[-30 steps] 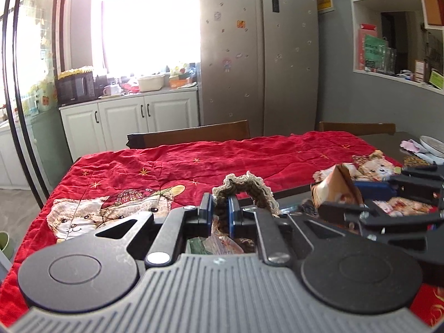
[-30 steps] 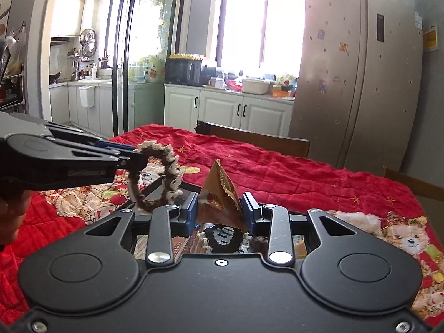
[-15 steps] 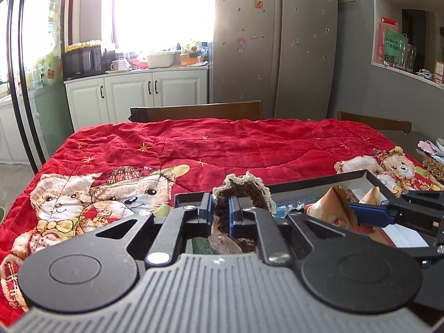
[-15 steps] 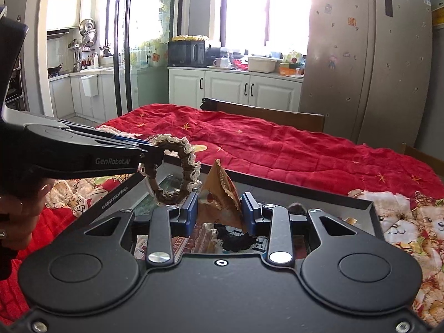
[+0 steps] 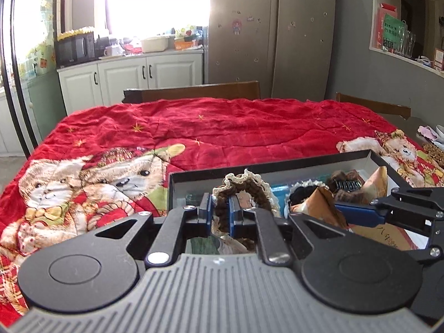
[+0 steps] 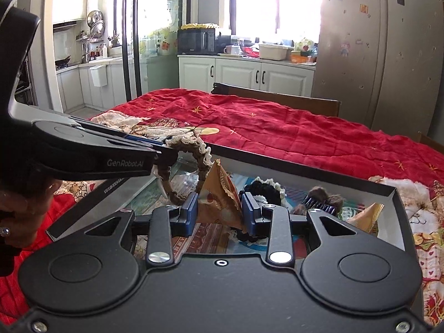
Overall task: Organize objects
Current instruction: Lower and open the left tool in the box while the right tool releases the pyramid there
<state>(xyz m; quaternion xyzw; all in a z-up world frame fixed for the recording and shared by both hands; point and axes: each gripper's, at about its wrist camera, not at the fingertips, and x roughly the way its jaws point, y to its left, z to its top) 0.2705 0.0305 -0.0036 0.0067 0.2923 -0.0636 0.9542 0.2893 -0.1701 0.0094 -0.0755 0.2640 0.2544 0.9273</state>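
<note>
Scrunchie (image 5: 244, 191) first: your left fingers (image 5: 206, 208) are pinched almost shut on its brown knitted band, with the cream lace edge standing up above them, and the loop hangs over the near-left part of the black box (image 5: 277, 166). Your right fingers (image 6: 191, 211) stand at a narrow gap, closed on the tan snack packet (image 6: 219, 194), which sticks up between the pads over the middle of the same box. Both things are above the box interior, so the step in hand looks like setting them down inside it. Lower each one until it rests on the box floor before you let the fingers part; the scrunchie is soft and may cling to a pad, so spread the fingers fully and draw straight back. Keep the two tools apart, since the left gripper (image 6: 163, 152) already sits just beside the packet's top corner. Aim for bare floor on the left, clear of the dark scrunchie (image 6: 260, 188), the hair clip (image 6: 319, 205) and the second packet (image 6: 366, 216) on the right. Box and contents sit on the desk under a red quilt (image 5: 236, 127).
</note>
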